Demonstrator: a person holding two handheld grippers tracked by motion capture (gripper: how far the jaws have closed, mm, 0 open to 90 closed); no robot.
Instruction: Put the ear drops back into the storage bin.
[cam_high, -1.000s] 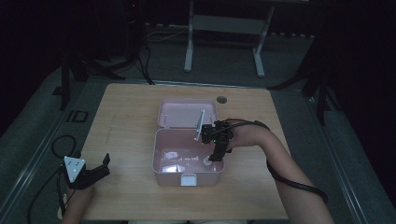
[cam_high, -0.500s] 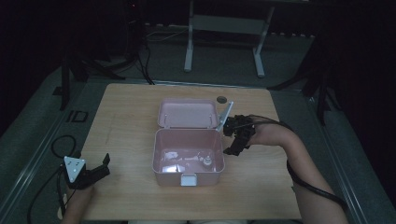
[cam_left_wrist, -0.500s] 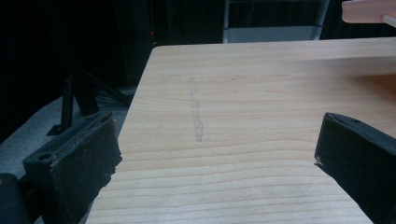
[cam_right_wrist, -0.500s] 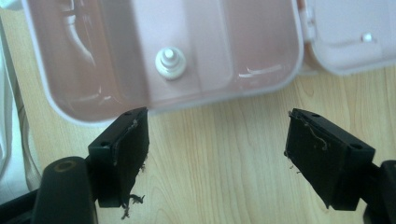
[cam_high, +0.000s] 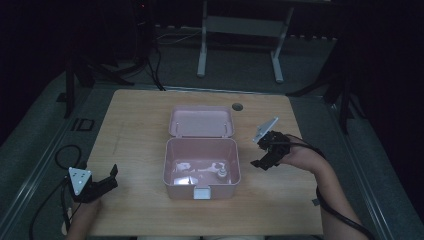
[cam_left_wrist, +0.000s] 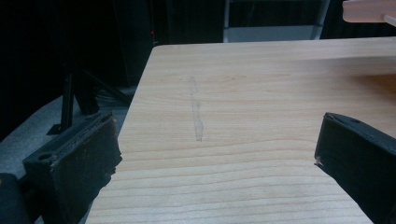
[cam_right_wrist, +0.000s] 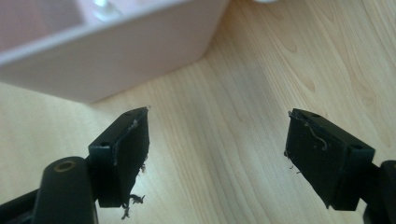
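High view: pink box (cam_high: 201, 167) sits mid-table, lid (cam_high: 201, 121) swung back flat behind it, clasp at the near wall. Inside lie a few pale small items (cam_high: 200, 172), too dim to name. Right gripper (cam_high: 262, 161) hovers just beside the box's right wall, over bare table (cam_high: 280, 200), jaws spread wide with nothing between them; right gripper view confirms this, both black pads (cam_right_wrist: 126, 154) apart above wood grain and the box corner (cam_right_wrist: 107, 60) ahead. Left gripper (cam_high: 111, 176) rests at the near left edge of the table, well apart from the box, jaws released and empty; left gripper view has only tabletop (cam_left_wrist: 243, 116) between them.

Step in hand, as I judge it: the right hand is done inside the box and is clearing off, likely ahead of closing the lid. To do that well, keep the jaws spread, stay clear of the right wall so the box doesn't get nudged, then come round behind the lid and tip it forward by its far edge. Left gripper could steady the box from the near left side.

Versus a second ago: right gripper was over the box interior near the right wall; now it is outside, further right and a bit lower. Left gripper unchanged. Box and lid have not shifted.
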